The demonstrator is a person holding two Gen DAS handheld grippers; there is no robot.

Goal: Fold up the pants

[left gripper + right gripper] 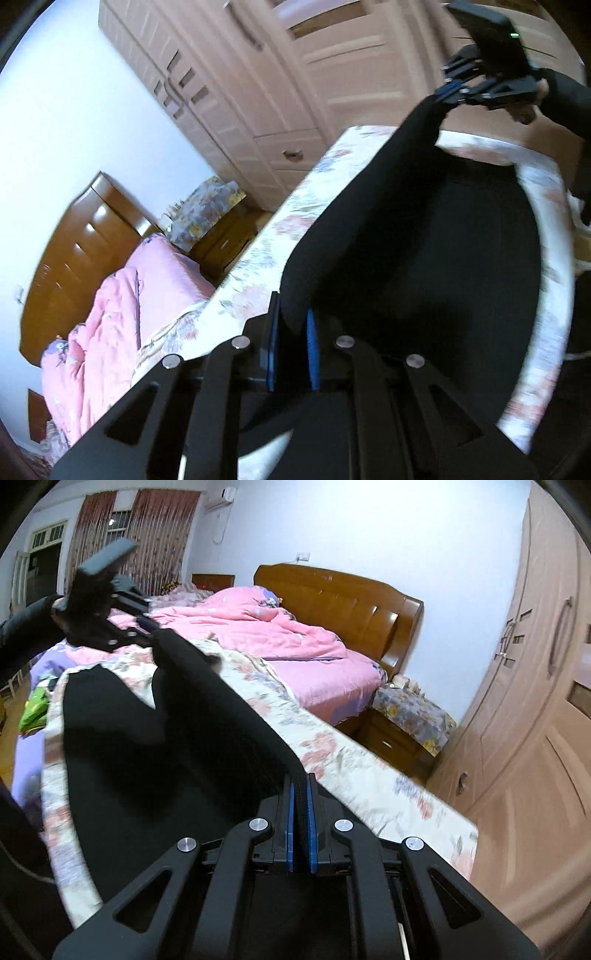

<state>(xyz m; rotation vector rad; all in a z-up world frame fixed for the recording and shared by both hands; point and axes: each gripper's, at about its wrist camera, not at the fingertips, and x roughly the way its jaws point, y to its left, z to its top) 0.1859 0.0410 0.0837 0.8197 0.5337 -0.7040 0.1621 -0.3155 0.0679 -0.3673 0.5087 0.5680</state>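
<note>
Left wrist view: black pants (406, 229) stretch lengthwise between left gripper (291, 332) and right gripper (448, 94), fingers clamped on them, above the floral-covered surface (258, 258) beside a pink bed (122, 302) and wardrobe (295, 74).

Left tool (291, 332) and right tool (301, 812) both clamped on black cloth, raised, angled downward; dark sleeves behind each.
</note>
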